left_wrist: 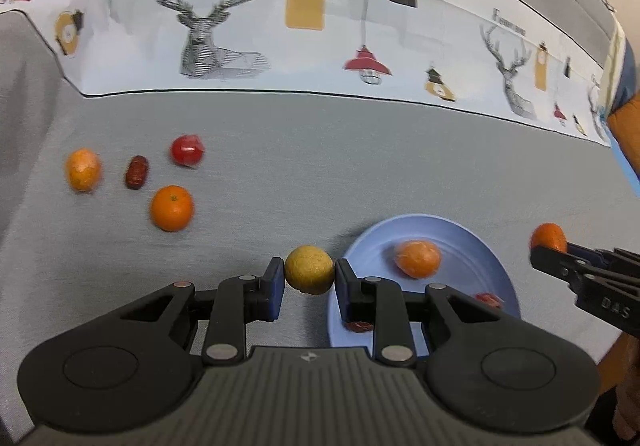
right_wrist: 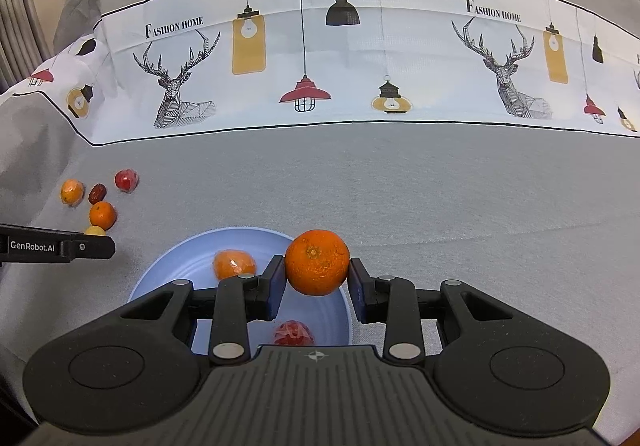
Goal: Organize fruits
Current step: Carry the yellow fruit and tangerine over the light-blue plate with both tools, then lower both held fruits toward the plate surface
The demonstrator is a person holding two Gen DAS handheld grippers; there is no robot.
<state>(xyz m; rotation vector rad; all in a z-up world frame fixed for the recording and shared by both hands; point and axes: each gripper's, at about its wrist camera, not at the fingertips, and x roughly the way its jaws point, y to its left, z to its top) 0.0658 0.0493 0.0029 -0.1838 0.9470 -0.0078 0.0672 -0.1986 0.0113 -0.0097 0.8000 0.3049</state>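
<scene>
My left gripper (left_wrist: pixel 309 273) is shut on a small yellow fruit (left_wrist: pixel 309 269), held just left of the blue plate (left_wrist: pixel 472 242). My right gripper (right_wrist: pixel 317 274) is shut on an orange (right_wrist: pixel 317 262) over the right part of the blue plate (right_wrist: pixel 172 266); the same orange (left_wrist: pixel 549 237) and right gripper show at the right edge of the left wrist view. On the plate lie a wrapped orange (left_wrist: pixel 418 258) and red fruit pieces (left_wrist: pixel 489 298). Left on the grey cloth lie an orange (left_wrist: pixel 172 207), a wrapped orange (left_wrist: pixel 83 169), a dark red date (left_wrist: pixel 137 172) and a wrapped red fruit (left_wrist: pixel 187 151).
A white printed cloth with deer and lamps (right_wrist: pixel 304 57) runs across the back of the grey tablecloth (right_wrist: pixel 440 185). The left gripper (right_wrist: pixel 56 246) reaches in at the left of the right wrist view. An orange sleeve (left_wrist: pixel 626 133) shows at the right edge.
</scene>
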